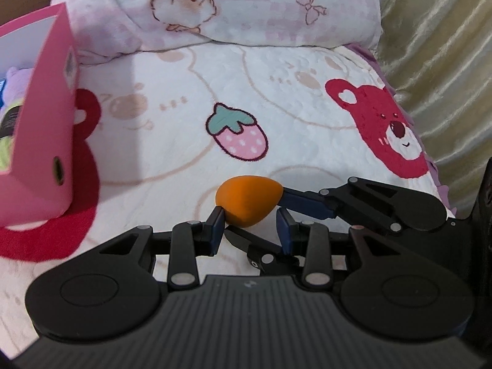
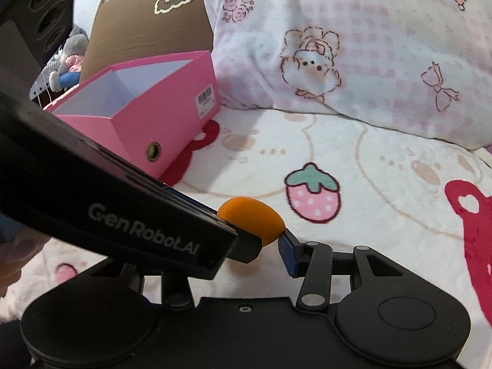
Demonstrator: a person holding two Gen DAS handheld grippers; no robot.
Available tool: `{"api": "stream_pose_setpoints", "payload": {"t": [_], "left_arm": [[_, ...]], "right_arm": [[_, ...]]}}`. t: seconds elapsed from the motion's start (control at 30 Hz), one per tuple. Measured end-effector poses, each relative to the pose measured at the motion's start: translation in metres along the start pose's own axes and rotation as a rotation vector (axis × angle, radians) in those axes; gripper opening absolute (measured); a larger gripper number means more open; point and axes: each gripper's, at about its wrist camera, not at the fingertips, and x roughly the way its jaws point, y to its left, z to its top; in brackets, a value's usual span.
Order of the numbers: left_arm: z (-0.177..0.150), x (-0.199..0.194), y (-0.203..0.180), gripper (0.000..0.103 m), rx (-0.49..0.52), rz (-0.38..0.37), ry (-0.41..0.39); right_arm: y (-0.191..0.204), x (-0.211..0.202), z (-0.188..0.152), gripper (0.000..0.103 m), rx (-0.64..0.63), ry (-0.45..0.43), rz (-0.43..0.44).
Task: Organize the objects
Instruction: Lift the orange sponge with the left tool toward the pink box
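An orange egg-shaped sponge (image 1: 247, 198) hangs just above the bear-print blanket (image 1: 184, 141), held from two sides. My left gripper (image 1: 250, 226) is shut on its narrow lower end, blue pads (image 1: 216, 223) against it. My right gripper (image 1: 261, 215) reaches in from the right, one finger on the sponge's tip and the other beneath it. In the right wrist view the sponge (image 2: 255, 218) sits against the right gripper's (image 2: 258, 236) visible blue pad (image 2: 287, 253). The left gripper's body (image 2: 138, 215) hides the other pad. An open pink box (image 2: 160, 117) stands to the left.
The pink box (image 1: 43, 141) holds a purple plush toy (image 1: 15, 78) and other items. A pink-checked pillow (image 1: 246, 6) lies along the back and a gold curtain (image 1: 446, 61) hangs on the right. A cardboard box (image 2: 147, 24) and a grey plush toy (image 2: 72, 49) sit behind the pink box.
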Motion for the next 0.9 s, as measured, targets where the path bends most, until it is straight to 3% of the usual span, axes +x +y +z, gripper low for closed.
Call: {"api": "stream_pose_setpoints", "payload": {"t": [0.4, 0.9], "left_arm": [[-0.027, -0.042, 0.019, 0.035, -0.018, 0.018, 0.001], [-0.065, -0.112, 0.030, 0.035, 0.035, 0.034, -0.014]], "right_arm": [[0.046, -0.018, -0.003, 0.051, 0.003, -0.007, 0.027], [0.115, -0.057, -0.005, 0.051, -0.035, -0.028, 0.032]]}}
